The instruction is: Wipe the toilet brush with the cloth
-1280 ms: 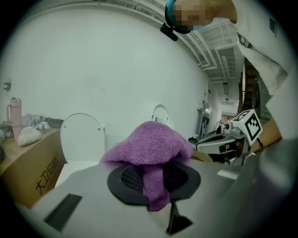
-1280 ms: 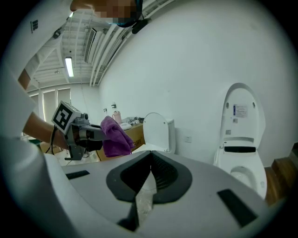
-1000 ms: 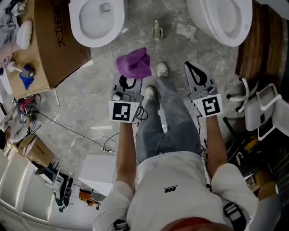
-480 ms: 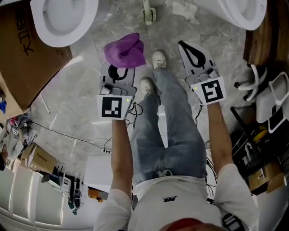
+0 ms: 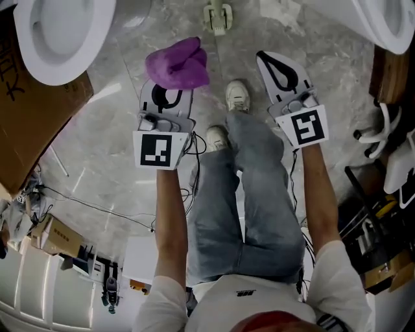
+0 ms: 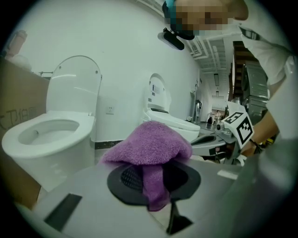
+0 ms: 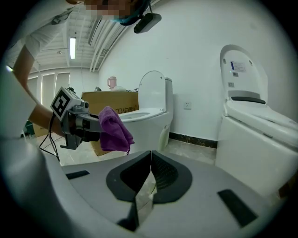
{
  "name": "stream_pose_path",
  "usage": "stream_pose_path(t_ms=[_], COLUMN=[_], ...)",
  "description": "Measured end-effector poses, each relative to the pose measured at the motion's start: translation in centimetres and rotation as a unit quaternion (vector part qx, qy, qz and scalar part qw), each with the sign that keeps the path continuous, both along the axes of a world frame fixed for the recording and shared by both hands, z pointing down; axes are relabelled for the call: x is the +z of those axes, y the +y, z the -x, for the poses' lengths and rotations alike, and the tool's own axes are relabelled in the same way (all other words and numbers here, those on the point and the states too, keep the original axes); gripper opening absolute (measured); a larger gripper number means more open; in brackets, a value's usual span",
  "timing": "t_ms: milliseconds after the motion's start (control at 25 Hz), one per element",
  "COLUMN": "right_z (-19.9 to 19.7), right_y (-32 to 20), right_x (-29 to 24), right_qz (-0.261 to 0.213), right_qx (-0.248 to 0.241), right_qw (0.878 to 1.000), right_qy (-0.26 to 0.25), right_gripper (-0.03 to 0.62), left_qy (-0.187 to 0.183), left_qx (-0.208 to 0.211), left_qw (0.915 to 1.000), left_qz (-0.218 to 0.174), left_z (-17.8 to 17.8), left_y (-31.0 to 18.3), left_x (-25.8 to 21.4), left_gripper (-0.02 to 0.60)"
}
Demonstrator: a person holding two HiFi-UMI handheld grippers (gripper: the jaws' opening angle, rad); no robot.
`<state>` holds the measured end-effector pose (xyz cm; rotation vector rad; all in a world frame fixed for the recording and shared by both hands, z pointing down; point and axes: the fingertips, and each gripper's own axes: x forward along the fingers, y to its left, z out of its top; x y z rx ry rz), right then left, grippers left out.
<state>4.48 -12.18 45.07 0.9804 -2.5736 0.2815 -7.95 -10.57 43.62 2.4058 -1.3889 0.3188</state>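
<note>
Purple cloth pinched in left gripper, toilet beyond

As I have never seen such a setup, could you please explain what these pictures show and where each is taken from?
There is no robot: a person stands on a tiled floor with a hand-held gripper in each hand. One picture comes from a camera on the person's head, looking down; the other two come from cameras riding on each gripper, looking along its jaws. The left gripper is shut on a purple cloth. The right gripper is shut and empty. A left toilet and a right toilet stand ahead. The small pale object on the floor between them may be the toilet brush.
</note>
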Motion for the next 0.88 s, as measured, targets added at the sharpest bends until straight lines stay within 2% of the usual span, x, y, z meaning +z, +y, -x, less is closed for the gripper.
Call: stream_pose_path(t_ms=[600, 880], right_z=[1.0, 1.6], right_y=[-2.5, -3.9], right_x=[15.6, 21.2], right_qz=[-0.041, -0.058], right_qx=[-0.028, -0.051], right_qw=[0.999, 0.996], right_qy=[0.023, 0.048], right_gripper=[0.018, 0.037], left_qy=[-0.007, -0.005], left_qx=[0.041, 0.048], left_qw=[0.9987, 0.9979], left_qz=[-0.03, -0.043], left_z=[-1.3, -2.2], left_y=[-2.4, -3.6], left_x=[14.5, 18.9], left_gripper=[0.074, 0.077])
